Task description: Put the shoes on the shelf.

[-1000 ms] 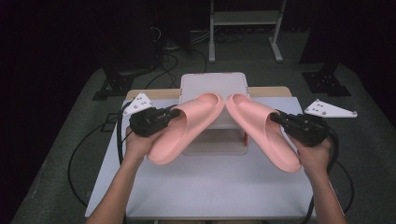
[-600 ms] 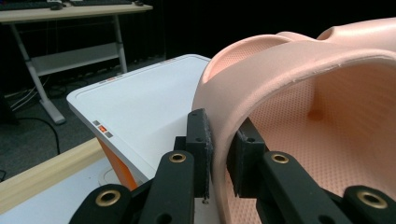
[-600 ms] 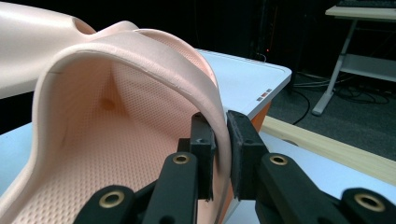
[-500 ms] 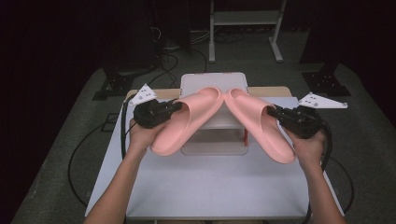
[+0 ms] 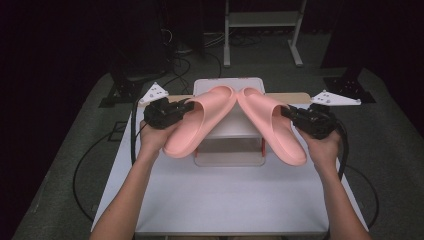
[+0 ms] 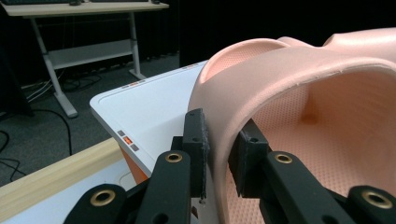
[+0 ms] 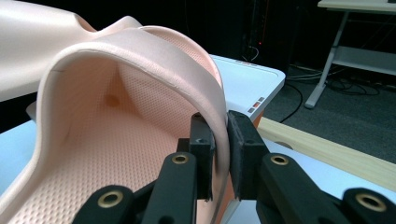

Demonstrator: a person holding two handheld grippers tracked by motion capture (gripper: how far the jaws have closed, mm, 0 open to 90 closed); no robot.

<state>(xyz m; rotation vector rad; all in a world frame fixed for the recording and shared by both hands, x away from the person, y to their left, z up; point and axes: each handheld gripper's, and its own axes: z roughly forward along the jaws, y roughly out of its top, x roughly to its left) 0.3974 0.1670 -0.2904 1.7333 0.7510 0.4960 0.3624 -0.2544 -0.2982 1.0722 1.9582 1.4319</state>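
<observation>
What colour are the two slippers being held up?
Both slippers, left and right, are plain salmon pink; the high view shows it best.

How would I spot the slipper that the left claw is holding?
Find the white rack at the middle of the table. Two pink slippers hang above it, toes nearly meeting. Yours is the left slipper, its strap pinched by the left claw.

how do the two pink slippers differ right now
The left slipper is pinched by the left gripper and its toe slants up to the right; the right slipper is pinched by the right gripper and slants up to the left. Both are the same pink, held by the strap edge, toes almost meeting above the white rack.
</observation>
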